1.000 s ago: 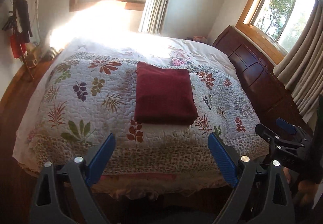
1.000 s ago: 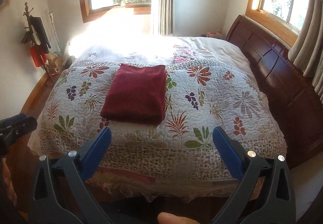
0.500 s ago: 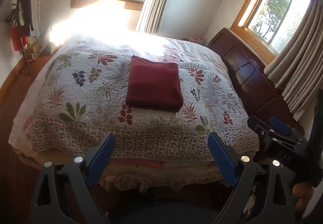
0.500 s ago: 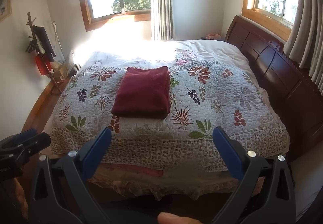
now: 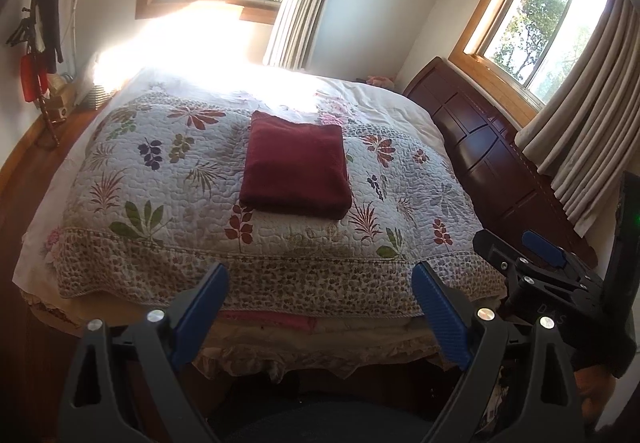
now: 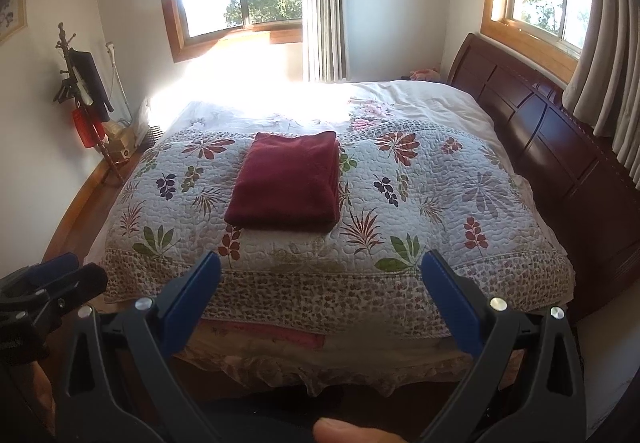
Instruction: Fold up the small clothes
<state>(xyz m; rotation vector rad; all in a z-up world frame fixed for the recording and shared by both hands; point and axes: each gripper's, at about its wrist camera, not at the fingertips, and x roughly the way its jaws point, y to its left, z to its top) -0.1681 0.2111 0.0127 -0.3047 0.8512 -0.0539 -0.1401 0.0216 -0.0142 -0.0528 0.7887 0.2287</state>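
A folded dark red cloth [image 5: 296,167] lay on the floral quilt [image 5: 168,183] near the middle of the bed. Short of the bed's near edge, the left gripper [image 5: 320,307] and right gripper [image 6: 322,293] hung with jaws spread wide, holding nothing.

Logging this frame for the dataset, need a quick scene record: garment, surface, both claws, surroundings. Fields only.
garment: dark red folded cloth, neat rectangle, lying flat
surface: white quilted bedspread with leaf print on the bed, cloth near its middle
left claw: open, empty, off the near edge of the bed
right claw: open, empty, off the near edge of the bed
contact: neither claw touches the cloth
headboard: dark wooden headboard, right side of the bed
windows: two, beige curtains
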